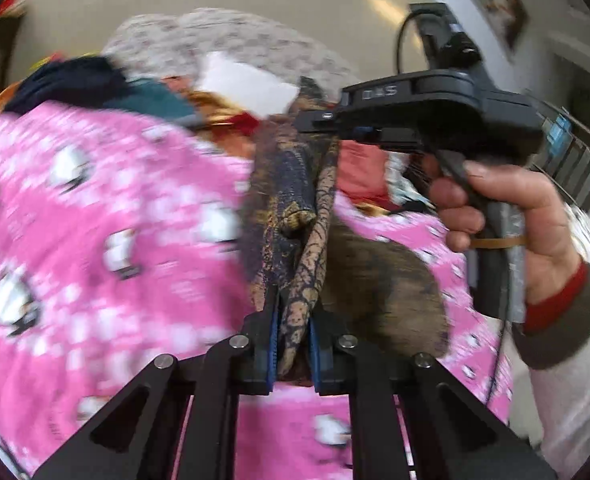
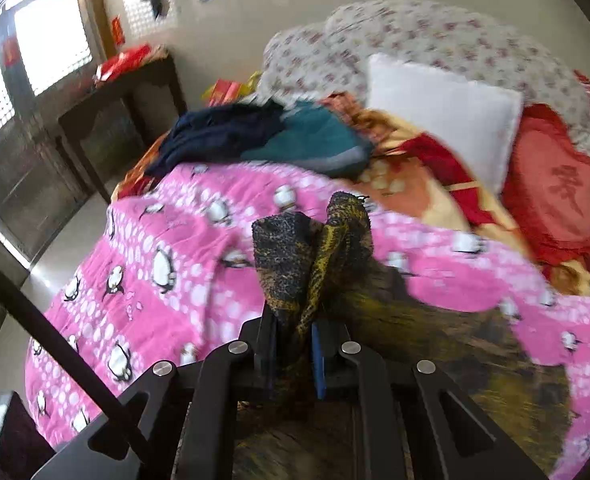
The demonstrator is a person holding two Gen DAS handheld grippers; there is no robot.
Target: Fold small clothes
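Both grippers are clamped on the same brown-and-black patterned garment (image 1: 291, 216), which hangs lifted just above a bed covered by a pink penguin-print quilt (image 1: 95, 216). The left hand-held gripper (image 1: 293, 344) has its blue pads pressed tight on a bunched fold of the cloth near the camera. The right hand-held gripper (image 2: 295, 344) is closed in the same way on another bunch of it, with the rest of the fabric trailing down and to the right over the quilt. In the left wrist view the right tool shows from the side at the upper right, held by a hand (image 1: 507, 220) in a white sleeve with a red and brown cuff; a yellow rubber band circles its handle, and pale lettering on its black body is too blurred to read. At the far end of the bed lie a dark navy garment (image 2: 223, 132), a teal garment (image 2: 315, 144), a white pillow (image 2: 443, 112), a red cushion (image 2: 551, 192) with a woven character on it, and a floral duvet (image 2: 435, 36) heaped behind. A dark wooden cabinet (image 2: 115, 120) stands at the far left by the window.
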